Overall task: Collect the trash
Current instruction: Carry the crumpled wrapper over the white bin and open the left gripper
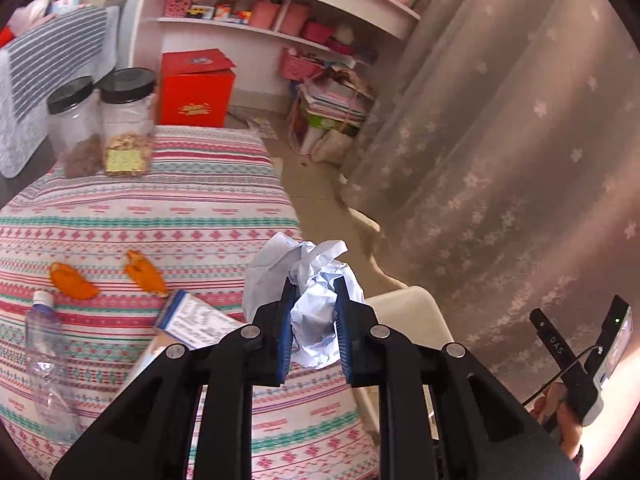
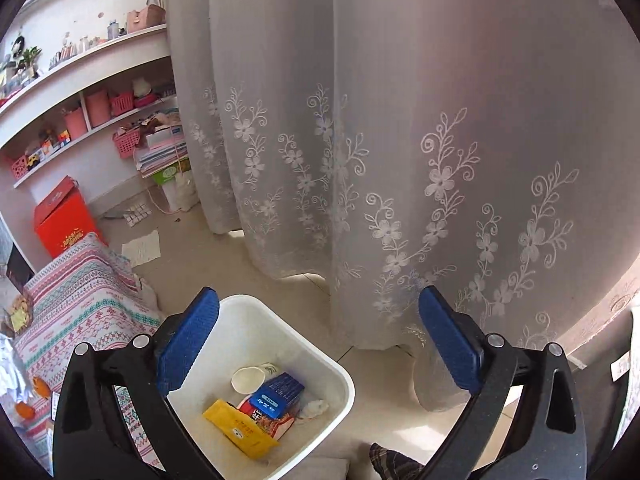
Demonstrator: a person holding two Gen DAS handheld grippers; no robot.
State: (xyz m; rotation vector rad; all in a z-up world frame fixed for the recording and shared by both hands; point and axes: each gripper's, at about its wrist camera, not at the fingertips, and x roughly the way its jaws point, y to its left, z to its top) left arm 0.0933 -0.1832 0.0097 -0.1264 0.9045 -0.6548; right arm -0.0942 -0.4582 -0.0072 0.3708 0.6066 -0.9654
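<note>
Wide-open right hand-held gripper (image 2: pixel 316 344) above white bin (image 2: pixel 320 364) of trash

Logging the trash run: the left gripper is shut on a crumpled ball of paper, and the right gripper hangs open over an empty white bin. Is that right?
Not quite: the white bin is not empty. The right wrist view shows a yellow packet, a blue box and a paper cup in it. The rest holds: the left gripper is shut on the crumpled paper, and the right gripper hangs open over the bin.
</note>
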